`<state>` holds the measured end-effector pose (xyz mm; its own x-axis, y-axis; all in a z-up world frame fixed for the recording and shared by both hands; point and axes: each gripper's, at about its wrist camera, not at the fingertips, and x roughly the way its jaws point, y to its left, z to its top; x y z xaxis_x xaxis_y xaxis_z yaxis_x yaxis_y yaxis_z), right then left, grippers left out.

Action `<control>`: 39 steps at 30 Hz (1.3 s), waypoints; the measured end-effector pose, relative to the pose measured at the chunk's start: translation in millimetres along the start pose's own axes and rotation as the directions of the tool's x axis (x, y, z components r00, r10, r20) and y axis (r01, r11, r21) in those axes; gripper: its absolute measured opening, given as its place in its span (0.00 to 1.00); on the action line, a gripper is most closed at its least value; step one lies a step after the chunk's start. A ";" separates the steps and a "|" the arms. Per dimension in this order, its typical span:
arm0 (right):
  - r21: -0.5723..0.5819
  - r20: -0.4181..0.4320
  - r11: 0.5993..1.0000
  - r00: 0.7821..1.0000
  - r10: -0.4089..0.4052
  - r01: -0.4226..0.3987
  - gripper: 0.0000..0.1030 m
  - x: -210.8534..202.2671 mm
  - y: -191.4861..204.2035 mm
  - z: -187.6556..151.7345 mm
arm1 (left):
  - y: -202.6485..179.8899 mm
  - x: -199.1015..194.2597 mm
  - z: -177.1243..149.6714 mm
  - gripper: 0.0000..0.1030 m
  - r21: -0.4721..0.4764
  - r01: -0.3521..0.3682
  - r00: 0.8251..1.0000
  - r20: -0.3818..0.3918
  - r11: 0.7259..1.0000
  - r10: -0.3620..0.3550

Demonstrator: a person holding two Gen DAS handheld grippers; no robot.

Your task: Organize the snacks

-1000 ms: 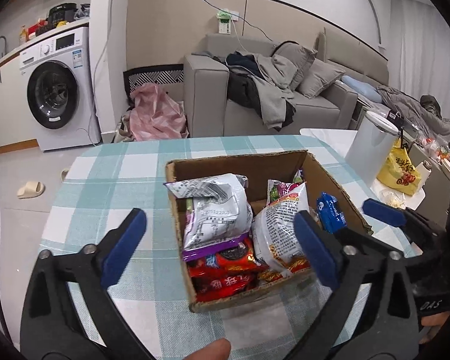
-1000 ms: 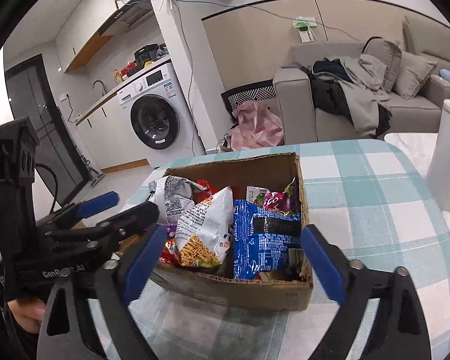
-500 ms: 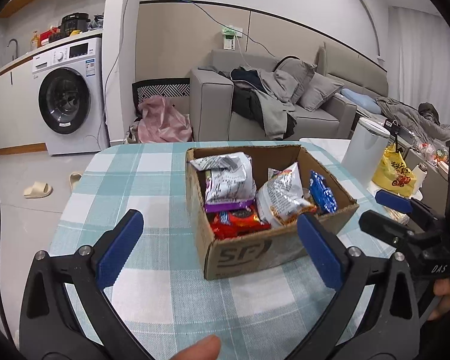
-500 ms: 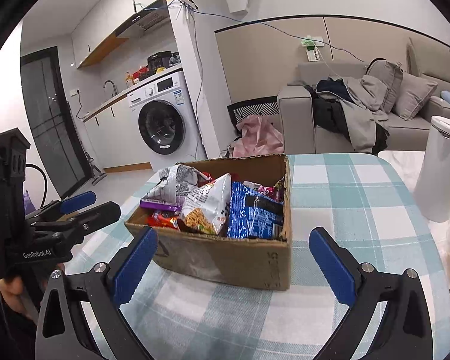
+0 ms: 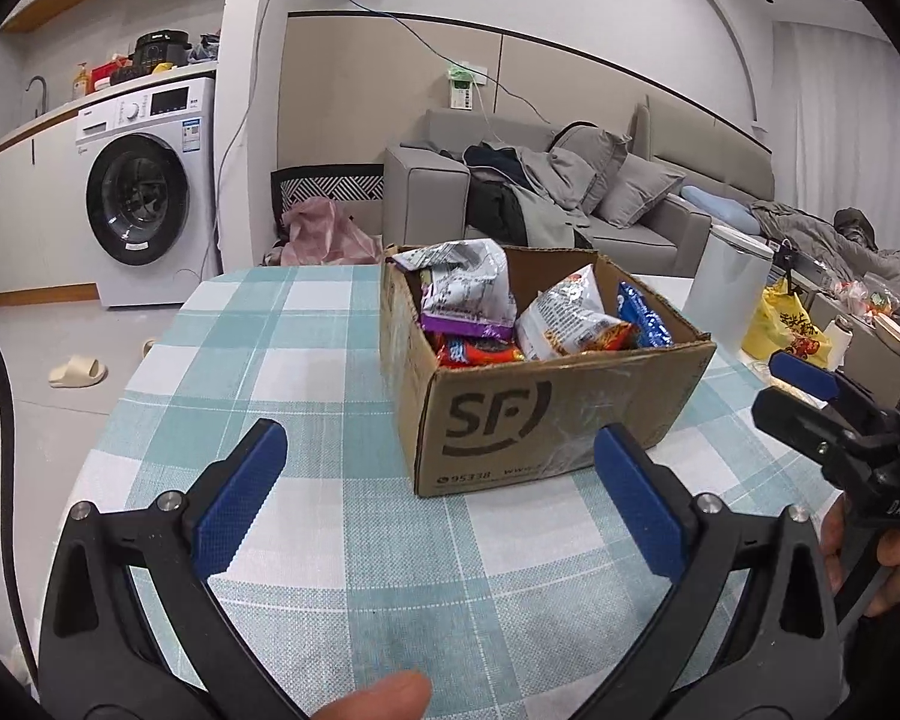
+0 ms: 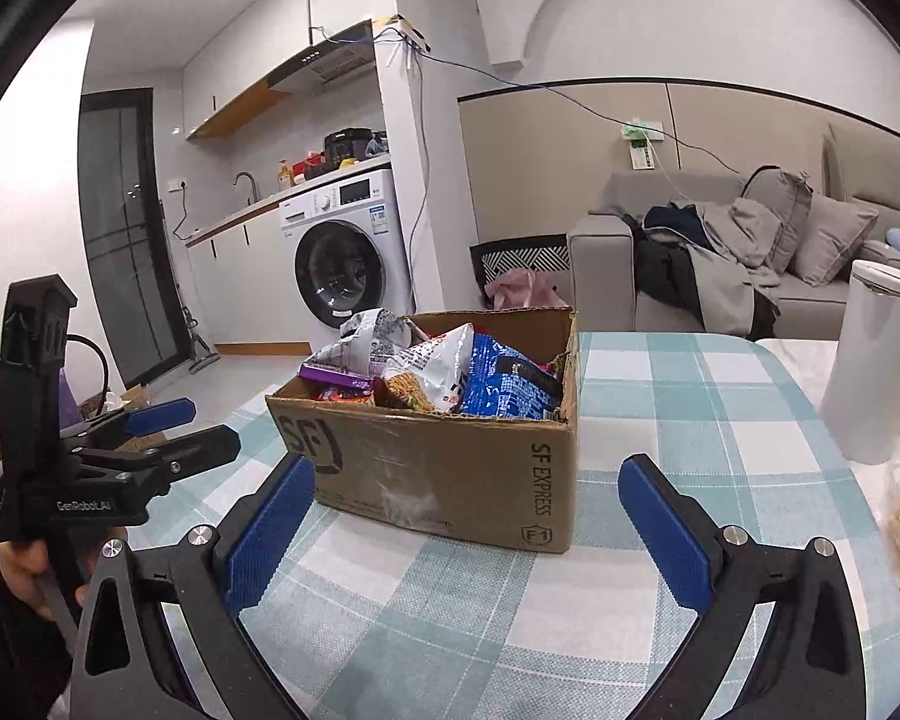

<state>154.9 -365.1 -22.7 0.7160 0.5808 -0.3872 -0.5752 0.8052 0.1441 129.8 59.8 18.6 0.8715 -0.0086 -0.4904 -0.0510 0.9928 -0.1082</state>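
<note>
Cardboard box ahead; both grippers' jaws wide.

Cardboard box on table, packed with snack packets. Canister on table right of box. Sofa behind table, washing machine back left. Left gripper and right gripper before box, apart from it.

Left gripper: black frame, blue pads, silver screws; right gripper: same, white "DAS" marking.
</note>
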 end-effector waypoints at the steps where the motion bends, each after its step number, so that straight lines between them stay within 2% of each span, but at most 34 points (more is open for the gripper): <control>1: -0.003 0.009 1.000 1.000 0.003 -0.003 1.00 -1.3 0.2 -1.4 | 0.6 -1.1 -4.1 0.99 -0.003 -0.003 1.000 0.010 1.000 0.003; 8: -0.031 0.057 1.000 0.998 0.006 -0.004 1.00 -9.0 5.0 -9.0 | 2.1 3.0 -14.1 0.99 0.005 -0.030 0.998 0.047 1.000 0.030; 15: -0.049 0.065 0.999 0.998 -0.002 0.005 1.00 -8.5 6.0 -11.8 | 4.3 3.7 -19.5 0.99 0.001 -0.044 0.996 0.077 0.999 0.044; 39: -0.100 0.105 0.993 0.993 -0.046 0.056 1.00 -13.2 15.3 -15.4 | 1.4 8.8 -23.6 0.99 0.007 -0.036 0.997 0.069 0.999 0.036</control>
<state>130.6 -362.3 -29.4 0.7789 0.5528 -0.2960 -0.5707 0.8206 0.0307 125.9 58.3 -6.2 0.9006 0.0348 -0.4332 -0.0792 0.9933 -0.0847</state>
